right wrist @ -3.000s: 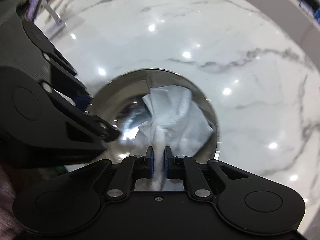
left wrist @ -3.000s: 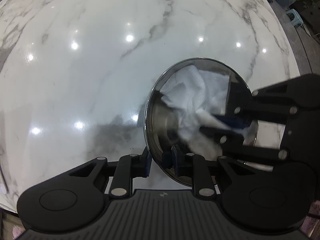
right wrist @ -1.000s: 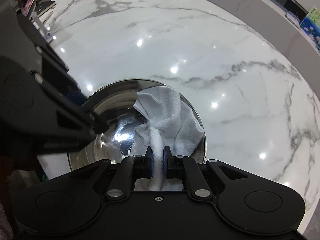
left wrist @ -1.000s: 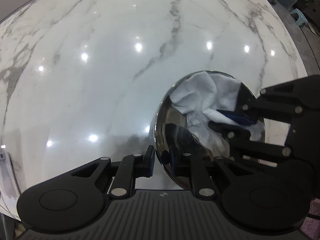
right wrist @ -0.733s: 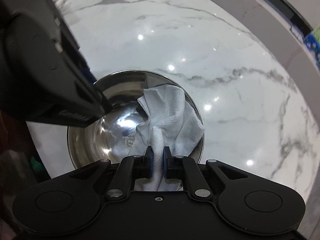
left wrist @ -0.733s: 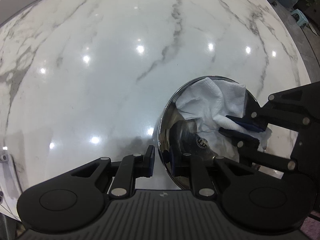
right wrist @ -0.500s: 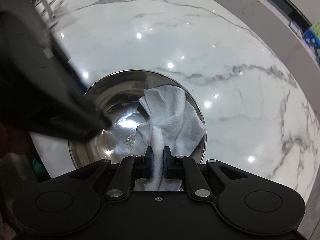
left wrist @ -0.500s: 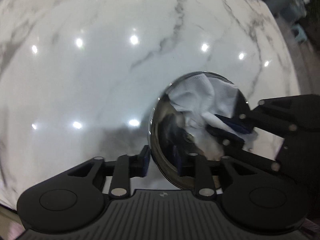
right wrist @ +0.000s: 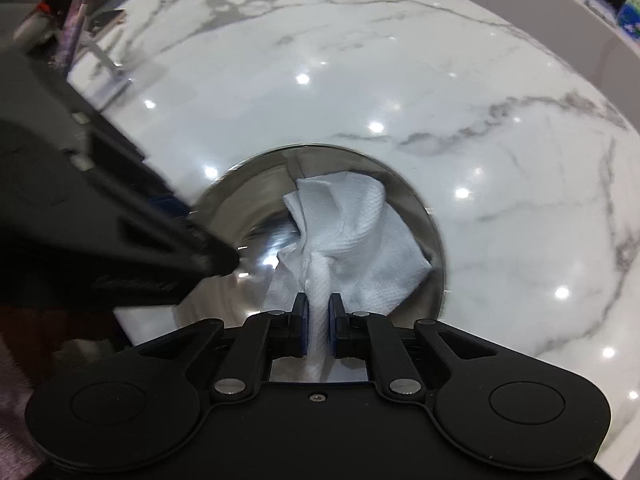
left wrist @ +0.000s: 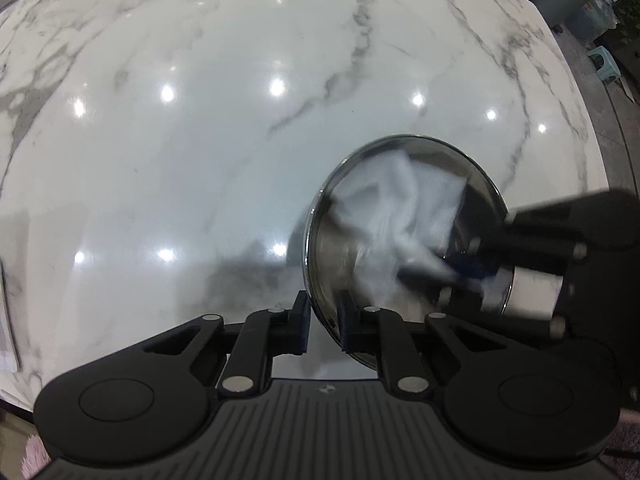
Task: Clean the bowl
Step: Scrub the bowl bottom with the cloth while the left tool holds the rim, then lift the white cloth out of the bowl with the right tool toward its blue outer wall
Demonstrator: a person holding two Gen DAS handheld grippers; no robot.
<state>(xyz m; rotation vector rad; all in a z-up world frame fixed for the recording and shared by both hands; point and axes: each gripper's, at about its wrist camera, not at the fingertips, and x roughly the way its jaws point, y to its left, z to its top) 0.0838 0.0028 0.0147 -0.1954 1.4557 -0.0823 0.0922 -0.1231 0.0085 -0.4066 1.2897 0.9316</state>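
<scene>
Broadly spread below: white marble tabletop (left wrist: pixel 200 152), grey-veined, dotted with lamp glare. Set on it near the front edge, steel bowl (right wrist: pixel 360 176), shiny and round, seen at right in the left wrist view and at centre in the right wrist view. Crumpled inside, against the far wall, white paper towel (right wrist: pixel 352 236), one twisted end drawn up out of the bowl. Left tool (left wrist: pixel 323 316) just closed further, pinching the near rim of the bowl between its pads. Right tool (right wrist: pixel 319 322) clamped tight on the twisted towel end, reaching in over the bowl from the right, blurred.
</scene>
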